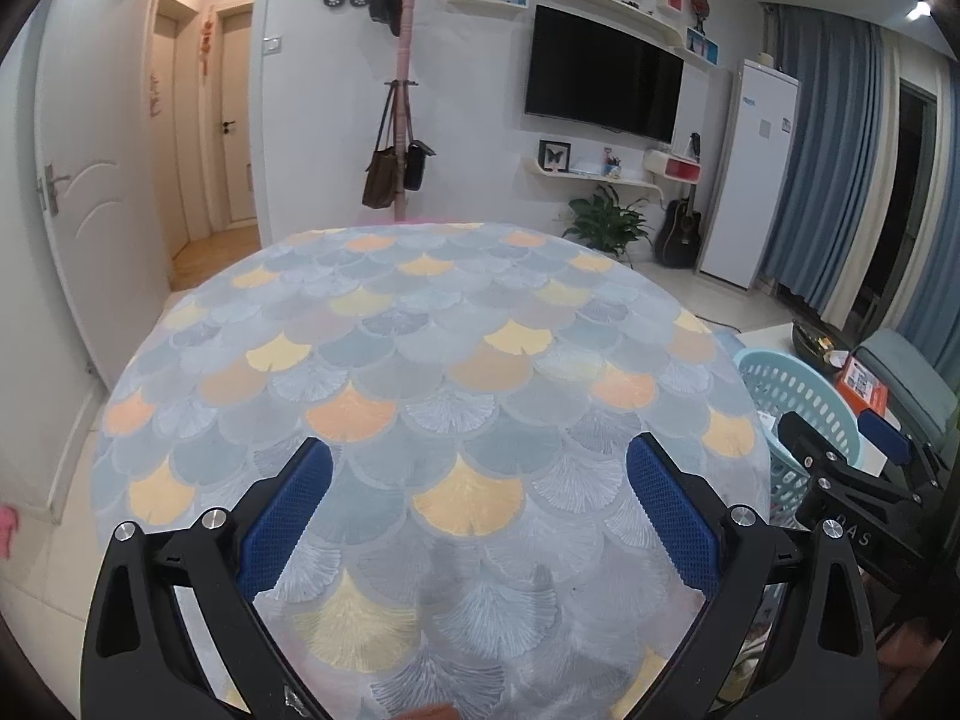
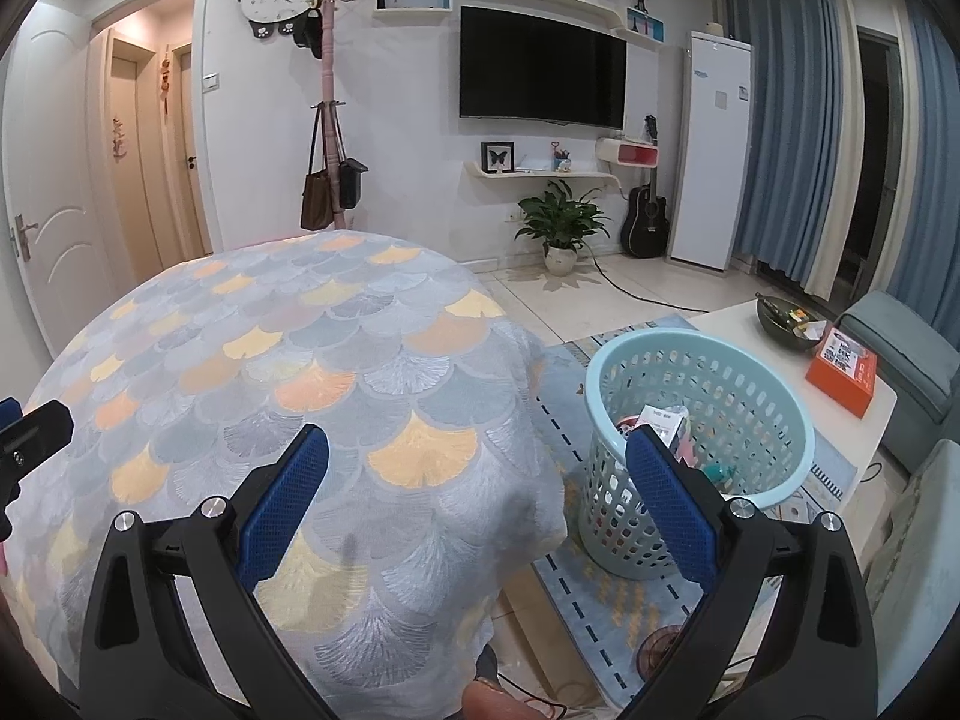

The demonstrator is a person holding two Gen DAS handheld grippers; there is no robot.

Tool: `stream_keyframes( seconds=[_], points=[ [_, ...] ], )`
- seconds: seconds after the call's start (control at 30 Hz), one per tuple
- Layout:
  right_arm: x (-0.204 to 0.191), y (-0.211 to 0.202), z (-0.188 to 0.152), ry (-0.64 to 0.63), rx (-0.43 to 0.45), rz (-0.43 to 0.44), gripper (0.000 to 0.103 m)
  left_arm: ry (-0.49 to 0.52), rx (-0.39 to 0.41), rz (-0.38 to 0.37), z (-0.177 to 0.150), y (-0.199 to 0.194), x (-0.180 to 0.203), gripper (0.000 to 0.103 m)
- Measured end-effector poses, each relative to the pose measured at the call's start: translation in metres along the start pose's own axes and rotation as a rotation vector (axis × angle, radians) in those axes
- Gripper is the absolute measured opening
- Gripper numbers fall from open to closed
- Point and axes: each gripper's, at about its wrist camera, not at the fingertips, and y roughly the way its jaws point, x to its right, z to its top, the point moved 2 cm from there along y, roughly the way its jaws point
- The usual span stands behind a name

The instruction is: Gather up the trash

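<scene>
A round table with a scale-patterned cloth point(image 1: 420, 360) fills the left wrist view; I see no loose trash on it. My left gripper point(image 1: 480, 480) is open and empty above the cloth. My right gripper point(image 2: 477, 462) is open and empty over the table's right edge point(image 2: 540, 420). A light blue slotted basket point(image 2: 750, 372) stands on the floor right of the table, with several pieces of trash inside, among them a white carton point(image 2: 660, 417). The basket also shows in the left wrist view point(image 1: 780, 378), with the right gripper point(image 1: 840, 444) in front of it.
A low white table point(image 2: 750, 324) behind the basket holds a dark bowl point(image 2: 786, 321) and an orange box point(image 2: 843, 369). A grey sofa point(image 2: 900, 348) stands at the right. A potted plant point(image 2: 561, 228), a guitar point(image 2: 645, 219) and a coat stand point(image 2: 330, 120) line the far wall.
</scene>
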Motion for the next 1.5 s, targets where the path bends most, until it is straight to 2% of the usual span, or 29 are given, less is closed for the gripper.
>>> stream_keyframes(
  seconds=[1.5],
  points=[
    [0.0049,0.0011,-0.0016,0.010,0.001,-0.012,0.095,0.000,-0.004,-0.004,-0.0020,-0.0001,0.0031,0.096]
  ],
)
